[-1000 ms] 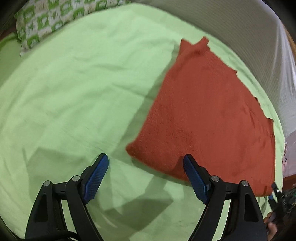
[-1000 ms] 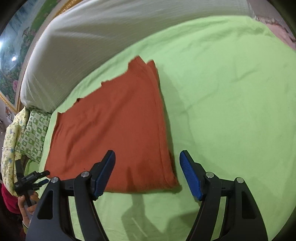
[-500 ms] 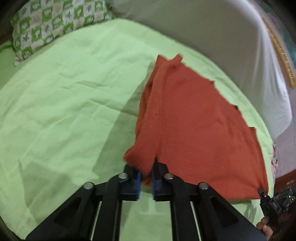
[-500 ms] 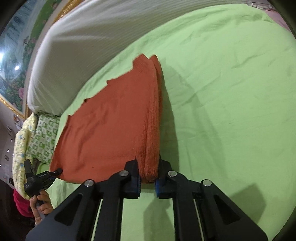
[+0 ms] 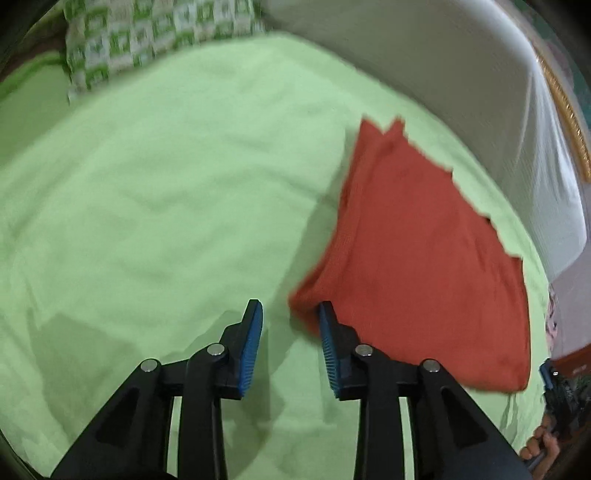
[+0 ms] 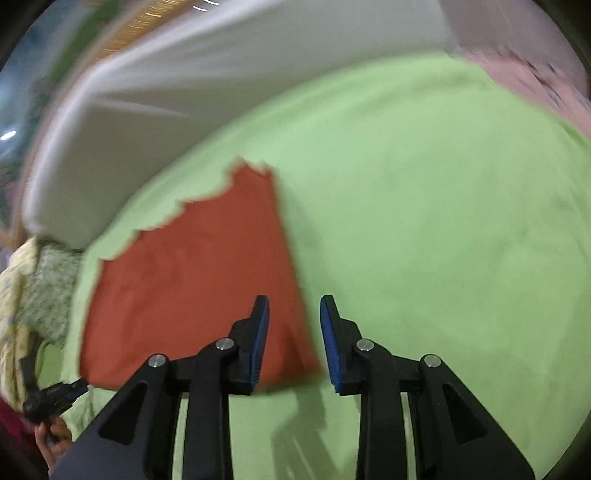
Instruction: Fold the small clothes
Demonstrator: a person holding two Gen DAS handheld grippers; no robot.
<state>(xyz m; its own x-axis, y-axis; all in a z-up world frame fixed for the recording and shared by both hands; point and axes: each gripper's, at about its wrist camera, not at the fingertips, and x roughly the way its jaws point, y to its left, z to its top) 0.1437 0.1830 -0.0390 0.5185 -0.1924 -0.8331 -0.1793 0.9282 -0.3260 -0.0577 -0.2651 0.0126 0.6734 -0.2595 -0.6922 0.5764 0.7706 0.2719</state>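
Rust-red knit garment — folded, lying flat on the green bedsheet, far edge jagged.

green bedsheet, white headboard, patterned pillow

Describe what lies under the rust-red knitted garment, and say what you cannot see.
The rust-red knitted garment lies folded on a light green bedsheet, which shows all around it. Whatever sits beneath the cloth is covered; so are its lower folded layers.
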